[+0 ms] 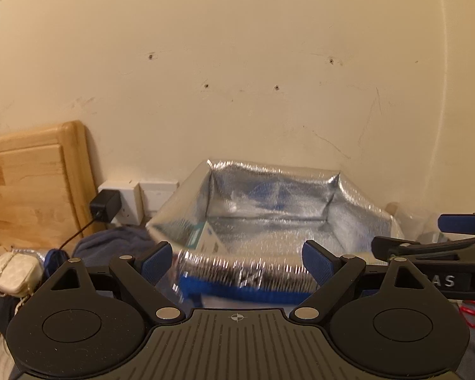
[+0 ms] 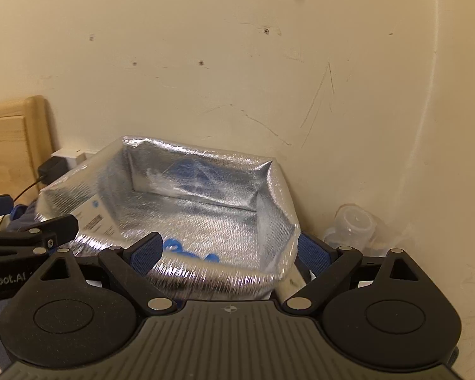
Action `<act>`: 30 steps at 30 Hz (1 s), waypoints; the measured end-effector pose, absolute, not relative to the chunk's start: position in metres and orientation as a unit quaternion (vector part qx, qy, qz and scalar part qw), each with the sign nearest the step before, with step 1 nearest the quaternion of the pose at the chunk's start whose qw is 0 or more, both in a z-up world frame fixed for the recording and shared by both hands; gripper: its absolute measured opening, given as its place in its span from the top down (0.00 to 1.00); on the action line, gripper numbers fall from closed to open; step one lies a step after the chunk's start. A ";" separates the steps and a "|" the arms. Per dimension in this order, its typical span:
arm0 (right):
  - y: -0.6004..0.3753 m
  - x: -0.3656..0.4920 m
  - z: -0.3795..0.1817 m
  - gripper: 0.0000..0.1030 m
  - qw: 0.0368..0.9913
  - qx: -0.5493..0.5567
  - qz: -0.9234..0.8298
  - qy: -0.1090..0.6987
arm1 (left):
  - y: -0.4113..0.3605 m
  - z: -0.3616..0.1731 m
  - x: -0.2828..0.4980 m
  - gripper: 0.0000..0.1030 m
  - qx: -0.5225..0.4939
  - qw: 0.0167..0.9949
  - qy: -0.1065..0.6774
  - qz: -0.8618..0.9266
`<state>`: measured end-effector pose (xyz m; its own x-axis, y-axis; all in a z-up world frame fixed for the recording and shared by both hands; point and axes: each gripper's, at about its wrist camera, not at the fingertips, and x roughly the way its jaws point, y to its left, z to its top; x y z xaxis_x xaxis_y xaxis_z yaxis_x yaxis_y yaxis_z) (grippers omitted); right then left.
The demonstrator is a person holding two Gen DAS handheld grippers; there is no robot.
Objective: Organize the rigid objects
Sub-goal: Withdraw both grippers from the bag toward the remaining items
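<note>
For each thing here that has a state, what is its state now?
Foil-lined bag: open at the top.
White box: inside the bag, leaning at its left wall.
Black adapter: plugged into the wall socket.
Left gripper: fingers open, holding nothing.
Right gripper: fingers open, holding nothing.

We note the bag (image 1: 269, 199) lining is silver with a fine dimpled texture, with a blue band on the near outside. The box (image 1: 207, 236) inside it is white with a teal edge. Fingers (image 1: 155, 261) carry blue ribbed pads on black frames. The wall (image 1: 237, 63) is cream, scuffed with dark marks. The board (image 1: 31, 183) is light wood; the plug (image 1: 104, 205) is black.
</note>
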<state>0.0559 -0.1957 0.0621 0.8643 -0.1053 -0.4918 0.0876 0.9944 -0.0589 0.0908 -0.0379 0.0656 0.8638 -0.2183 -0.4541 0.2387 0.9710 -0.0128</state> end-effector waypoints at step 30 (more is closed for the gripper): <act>-0.195 -0.009 -0.068 0.03 0.948 -0.081 0.055 0.303 | -0.047 -0.034 0.073 0.07 0.096 0.939 0.296 -0.146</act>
